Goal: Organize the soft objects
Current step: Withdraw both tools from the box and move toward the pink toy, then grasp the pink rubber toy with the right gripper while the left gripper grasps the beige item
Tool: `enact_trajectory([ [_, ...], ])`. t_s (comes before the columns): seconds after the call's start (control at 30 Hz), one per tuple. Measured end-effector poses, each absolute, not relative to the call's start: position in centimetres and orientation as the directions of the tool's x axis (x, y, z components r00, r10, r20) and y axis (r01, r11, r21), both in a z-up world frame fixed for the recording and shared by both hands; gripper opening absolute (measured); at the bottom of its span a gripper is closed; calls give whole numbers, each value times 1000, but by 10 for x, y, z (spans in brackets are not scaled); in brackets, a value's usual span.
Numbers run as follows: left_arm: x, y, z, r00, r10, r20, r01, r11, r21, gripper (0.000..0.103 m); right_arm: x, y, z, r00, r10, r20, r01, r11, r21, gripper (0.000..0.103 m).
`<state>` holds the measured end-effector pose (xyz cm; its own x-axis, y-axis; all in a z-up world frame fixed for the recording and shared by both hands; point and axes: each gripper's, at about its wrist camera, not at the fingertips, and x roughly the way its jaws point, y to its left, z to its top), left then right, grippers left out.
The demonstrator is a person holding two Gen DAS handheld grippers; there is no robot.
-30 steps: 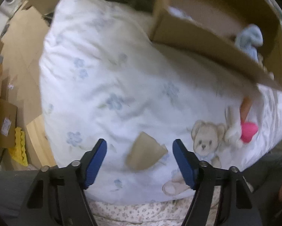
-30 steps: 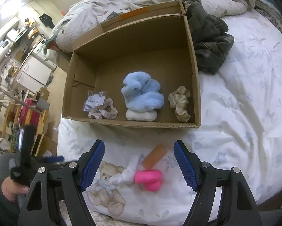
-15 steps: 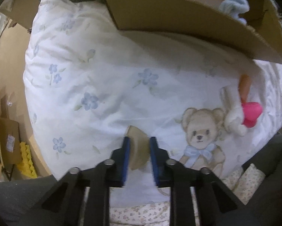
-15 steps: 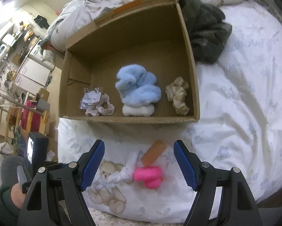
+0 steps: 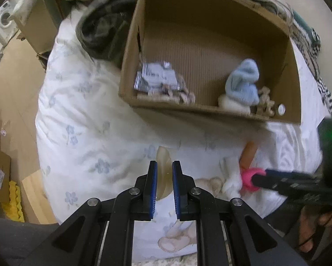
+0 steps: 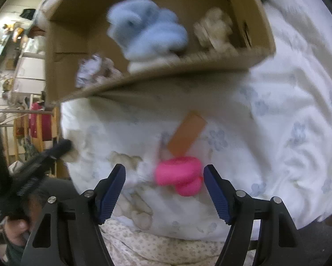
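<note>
My left gripper is shut on a beige sponge wedge and holds it above the bedspread, in front of the cardboard box. The box holds a blue fluffy item, a white pad, beige scrunchies and a packaged scrunchie. My right gripper is open, its jaws on either side of a pink sponge. An orange sponge block lies just beyond it. The right gripper also shows in the left wrist view at the pink sponge.
A white floral bedspread with a teddy-bear print covers the bed. Dark green clothing lies left of the box. The bed's edge drops to a wooden floor with cardboard pieces on the left.
My left gripper closed on the beige wedge and lifted it toward the box. My right gripper came down and forward so that its open jaws flank the pink sponge.
</note>
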<state>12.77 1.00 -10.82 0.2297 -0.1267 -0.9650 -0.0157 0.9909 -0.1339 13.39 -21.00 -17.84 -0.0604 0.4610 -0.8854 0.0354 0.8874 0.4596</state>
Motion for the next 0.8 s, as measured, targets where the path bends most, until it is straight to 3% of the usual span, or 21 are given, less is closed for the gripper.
enact_trajectory([
  [0.07,133,17,-106,237,-129,-963,-27,990,-139,12,132,-208,-185,-82,438,-895,39,899,437,74],
  [0.17,134,19,-105,239,-138,-961,-44,987,-153,12,131,-203,-188,-97,434,-896,27,901,433,58],
  [0.2,136,19,-106,239,-140,-961,-46,987,-155,12,130,-201,-188,-91,424,-901,17,905,424,49],
  [0.57,129,26,-89,312,-128,-941,-58,986,-154,12,126,-205,-142,88,442,-893,-74,897,437,48],
  [0.8,127,20,-71,396,-111,-911,-30,991,-134,12,125,-221,-82,305,544,-782,-136,837,530,48],
])
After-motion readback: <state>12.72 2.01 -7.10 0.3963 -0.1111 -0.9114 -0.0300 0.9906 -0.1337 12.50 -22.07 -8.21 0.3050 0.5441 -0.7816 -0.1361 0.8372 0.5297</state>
